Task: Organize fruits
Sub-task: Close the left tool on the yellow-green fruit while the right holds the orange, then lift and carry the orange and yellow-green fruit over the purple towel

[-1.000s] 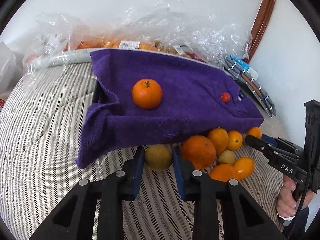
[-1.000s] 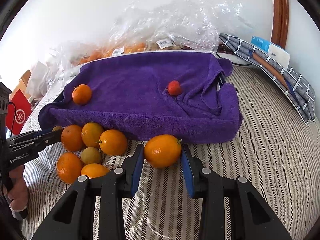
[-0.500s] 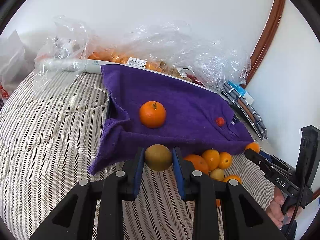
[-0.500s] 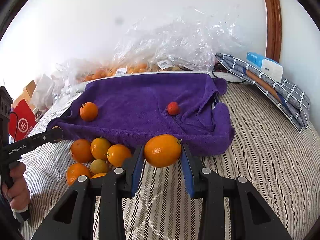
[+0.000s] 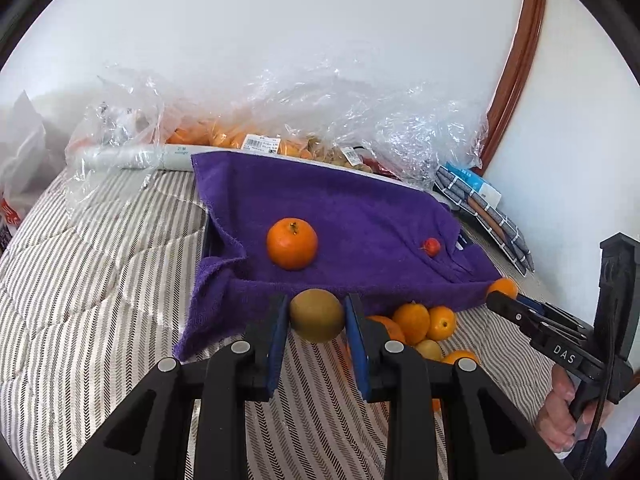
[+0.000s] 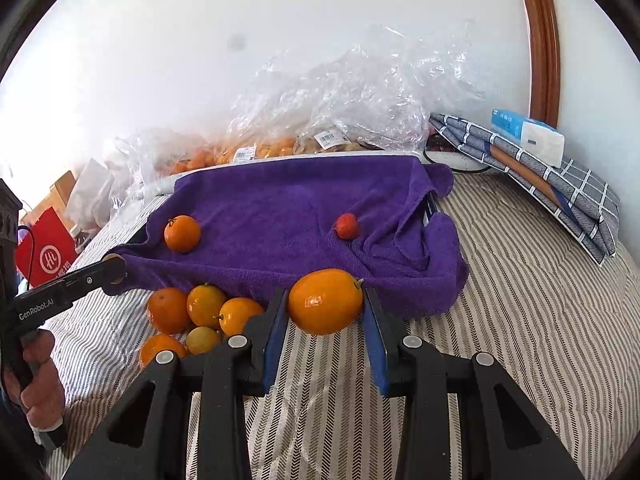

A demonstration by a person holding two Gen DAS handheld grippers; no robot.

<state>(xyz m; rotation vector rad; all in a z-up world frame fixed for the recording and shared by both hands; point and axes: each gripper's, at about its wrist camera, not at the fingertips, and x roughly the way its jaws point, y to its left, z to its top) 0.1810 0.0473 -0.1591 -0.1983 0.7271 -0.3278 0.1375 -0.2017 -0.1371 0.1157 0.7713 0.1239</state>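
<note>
Two round fruits gripped, fuzzy towel (image 5: 352,208)

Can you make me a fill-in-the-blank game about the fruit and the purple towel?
1. The left gripper is shut on a fruit coloured ____.
2. The right gripper is shut on a fruit coloured ____.
3. The number of fruits lying on the purple towel is ____.
4. The small fruit on the towel is coloured ____.

Missing words: greenish-brown; orange; two; red
</note>
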